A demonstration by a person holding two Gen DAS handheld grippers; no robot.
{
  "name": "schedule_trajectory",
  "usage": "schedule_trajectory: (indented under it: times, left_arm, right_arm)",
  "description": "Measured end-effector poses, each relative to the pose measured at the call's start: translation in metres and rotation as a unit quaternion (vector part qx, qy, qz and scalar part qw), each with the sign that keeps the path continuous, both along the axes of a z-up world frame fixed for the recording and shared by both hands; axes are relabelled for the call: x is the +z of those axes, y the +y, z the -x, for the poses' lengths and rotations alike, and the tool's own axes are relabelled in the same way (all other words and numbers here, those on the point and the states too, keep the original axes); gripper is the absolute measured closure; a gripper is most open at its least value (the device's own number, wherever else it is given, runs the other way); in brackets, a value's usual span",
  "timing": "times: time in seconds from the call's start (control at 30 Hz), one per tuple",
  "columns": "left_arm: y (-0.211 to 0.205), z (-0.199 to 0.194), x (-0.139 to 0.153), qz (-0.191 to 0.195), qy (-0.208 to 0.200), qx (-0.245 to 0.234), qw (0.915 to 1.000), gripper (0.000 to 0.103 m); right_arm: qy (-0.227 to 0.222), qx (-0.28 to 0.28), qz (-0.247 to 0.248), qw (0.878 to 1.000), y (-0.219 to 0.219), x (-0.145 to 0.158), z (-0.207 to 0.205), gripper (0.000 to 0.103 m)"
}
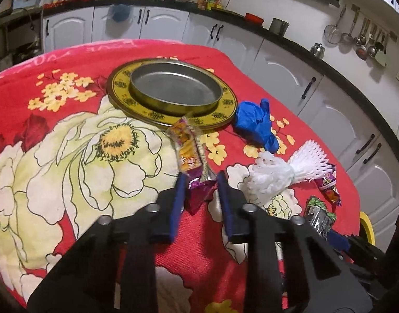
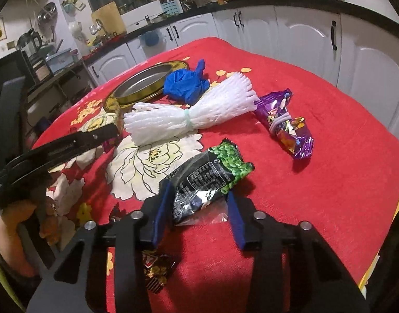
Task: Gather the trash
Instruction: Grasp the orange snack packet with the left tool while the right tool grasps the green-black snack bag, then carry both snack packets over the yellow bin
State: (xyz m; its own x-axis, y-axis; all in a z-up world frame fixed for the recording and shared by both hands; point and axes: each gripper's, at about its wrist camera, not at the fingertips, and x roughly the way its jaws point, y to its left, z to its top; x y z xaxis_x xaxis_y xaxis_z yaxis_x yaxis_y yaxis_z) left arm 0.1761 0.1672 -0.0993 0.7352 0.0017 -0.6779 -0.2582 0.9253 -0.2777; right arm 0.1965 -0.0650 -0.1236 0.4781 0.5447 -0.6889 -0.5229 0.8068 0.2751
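An orange-and-purple snack wrapper [image 1: 189, 151] lies on the red floral cloth, and my left gripper [image 1: 200, 177] is shut on its crumpled purple end, a blue pad against each side. My right gripper [image 2: 199, 190] is shut on the near end of a green-and-black snack packet [image 2: 212, 172], which lies flat on the cloth. More trash lies between them: a white foam net [image 2: 194, 112], a crumpled blue glove [image 2: 186, 83] and a purple wrapper [image 2: 285, 122]. A dark gold wrapper [image 2: 155, 268] peeks out under the right gripper.
A round metal tin [image 1: 173, 104] sits on a yellow-rimmed plate [image 1: 121, 83] at the far middle of the table. White kitchen cabinets [image 1: 329, 109] curve round behind. A hand [image 2: 11, 234] holds the left gripper. A yellow chair edge [image 1: 367, 224] is at the right.
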Motion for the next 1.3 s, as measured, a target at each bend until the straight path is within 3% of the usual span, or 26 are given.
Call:
schedule_trajectory:
  times: [0.37, 0.63, 0.97, 1.3]
  left_arm:
    - [0.002, 0.005, -0.001, 0.02, 0.001, -0.003, 0.9998, 0.092]
    - [-0.001, 0.018, 0.022, 0.006, -0.028, -0.002, 0.9996, 0.092]
    - [-0.036, 0.033, 0.058, 0.0, -0.076, -0.047, 0.996, 0.092]
    - [-0.068, 0.041, 0.074, 0.0, -0.098, -0.094, 0.9907, 0.092]
  right_arm:
    - [-0.016, -0.005, -0.009, 1.0, -0.021, 0.007, 0.012, 0.069]
    - [-0.041, -0.01, -0.011, 0.999, -0.04, 0.018, 0.021, 0.069]
    - [-0.072, -0.013, -0.022, 0.997, -0.054, 0.041, 0.033, 0.069]
    - [-0.103, -0.032, -0.029, 0.994, -0.077, 0.064, 0.042, 0.069]
